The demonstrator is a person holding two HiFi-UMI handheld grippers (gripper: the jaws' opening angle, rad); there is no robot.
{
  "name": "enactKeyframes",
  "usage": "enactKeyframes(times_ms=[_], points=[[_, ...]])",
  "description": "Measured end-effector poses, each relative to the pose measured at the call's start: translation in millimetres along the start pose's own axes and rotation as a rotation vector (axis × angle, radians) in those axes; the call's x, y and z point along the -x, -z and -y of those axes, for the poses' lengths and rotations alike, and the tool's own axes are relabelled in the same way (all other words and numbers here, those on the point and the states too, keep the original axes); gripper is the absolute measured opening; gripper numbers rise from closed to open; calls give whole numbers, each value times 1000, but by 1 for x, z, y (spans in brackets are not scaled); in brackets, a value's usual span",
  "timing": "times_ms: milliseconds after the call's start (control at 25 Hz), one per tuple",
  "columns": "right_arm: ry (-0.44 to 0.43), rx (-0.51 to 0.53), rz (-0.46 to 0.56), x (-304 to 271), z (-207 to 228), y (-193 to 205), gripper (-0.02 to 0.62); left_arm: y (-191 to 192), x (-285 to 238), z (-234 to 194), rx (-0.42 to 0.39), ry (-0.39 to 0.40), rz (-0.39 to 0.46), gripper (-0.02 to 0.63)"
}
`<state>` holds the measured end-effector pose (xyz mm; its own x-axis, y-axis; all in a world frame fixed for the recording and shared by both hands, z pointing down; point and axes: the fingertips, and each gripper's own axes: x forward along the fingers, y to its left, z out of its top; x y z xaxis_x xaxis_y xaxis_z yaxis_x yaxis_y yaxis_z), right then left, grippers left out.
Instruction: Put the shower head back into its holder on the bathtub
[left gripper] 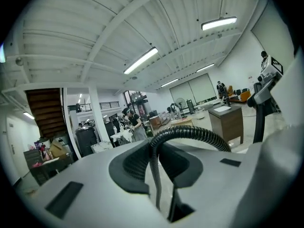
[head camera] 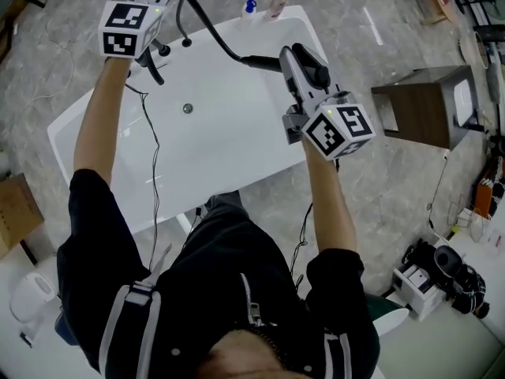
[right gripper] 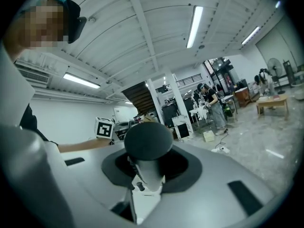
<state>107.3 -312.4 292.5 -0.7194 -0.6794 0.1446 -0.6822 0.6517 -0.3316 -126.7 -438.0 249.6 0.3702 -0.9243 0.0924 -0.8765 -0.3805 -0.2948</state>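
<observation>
Firmly, right claw [right gripper: 145, 171] grips shower head [right gripper: 147, 140]; left claw [left gripper: 159, 171] clamps its hose [left gripper: 199, 134].

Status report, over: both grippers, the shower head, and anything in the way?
Left gripper: jaws shut on hose. Right gripper: jaws shut on shower head, above bathtub, not in a holder. Two bottles on far rim, apart from both.

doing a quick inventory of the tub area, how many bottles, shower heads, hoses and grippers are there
bottles: 2, a blue-capped bottle and a pinkish bottle, both on the tub's far rim
shower head: 1
hose: 1
grippers: 2, the left gripper on the hose, the right gripper on the shower head
total: 6
</observation>
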Motion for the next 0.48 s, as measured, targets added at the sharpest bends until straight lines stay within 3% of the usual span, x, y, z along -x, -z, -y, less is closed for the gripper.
enactKeyframes(times_ms=[480], points=[[51, -4, -76, 5, 21, 34, 107, 102, -12, 29, 120, 22, -138, 75]])
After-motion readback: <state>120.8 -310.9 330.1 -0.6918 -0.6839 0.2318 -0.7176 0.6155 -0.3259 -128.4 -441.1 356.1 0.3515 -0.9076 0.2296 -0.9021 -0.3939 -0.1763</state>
